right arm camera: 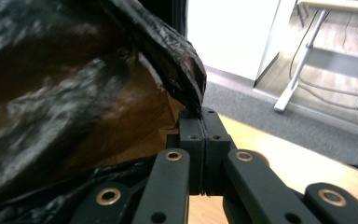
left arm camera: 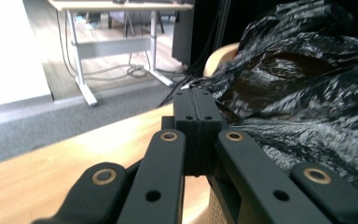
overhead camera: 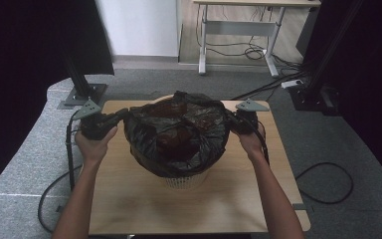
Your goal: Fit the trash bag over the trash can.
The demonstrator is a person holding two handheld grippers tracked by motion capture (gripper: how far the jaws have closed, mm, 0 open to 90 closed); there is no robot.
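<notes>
Black bag (overhead camera: pixel 176 130) stretches between left tool (overhead camera: pixel 123 114) and right tool (overhead camera: pixel 229 117), both clamped on its rim.

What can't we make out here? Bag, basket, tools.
- Basket body: high view, black bag drapes over it; just its white base shows.
- Bag contents: dark, blurred film.
- Left tool grip: left gripper view, bag film at closed tips, pinch unclear.
- Right tool: bag edge meets its tips.

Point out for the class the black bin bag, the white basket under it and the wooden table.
black bin bag (overhead camera: pixel 179 132), high view, crinkled plastic at the middle of the bag.
white basket (overhead camera: pixel 184 181), high view, slatted wall showing below the bag.
wooden table (overhead camera: pixel 129 209), high view, bare top near the front.
</notes>
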